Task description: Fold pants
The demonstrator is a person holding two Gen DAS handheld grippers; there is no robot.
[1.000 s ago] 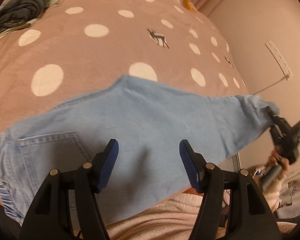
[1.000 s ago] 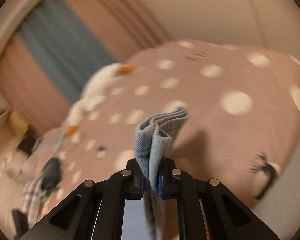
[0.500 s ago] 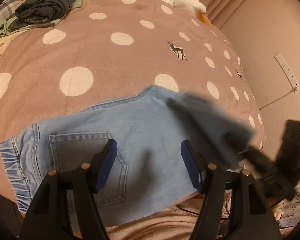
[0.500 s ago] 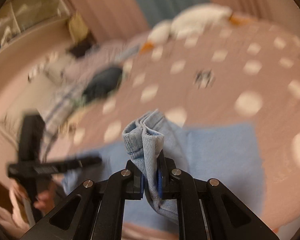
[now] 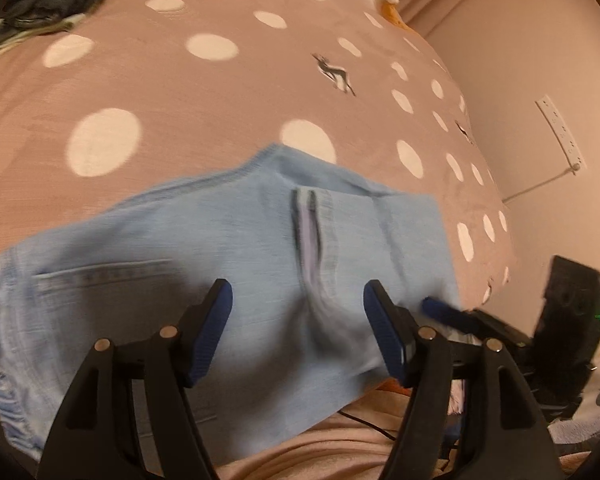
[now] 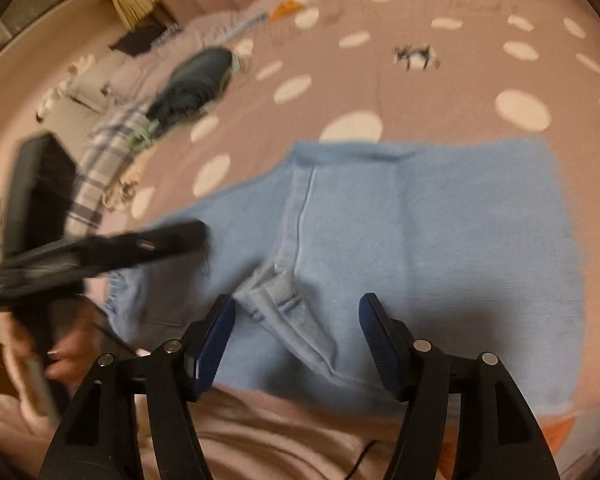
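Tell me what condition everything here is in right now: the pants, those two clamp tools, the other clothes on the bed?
Light blue denim pants: folded over, lying flat on the spotted bedspread, free of both jaws.
Left gripper: open, holding nothing, above the pants.
Right gripper: open, holding nothing, hem lying between its jaws.
Dusty pink bedspread with white dots: spread out.
Dark grey garment: bunched in a heap.
Plaid cloth: crumpled at the bed's edge.
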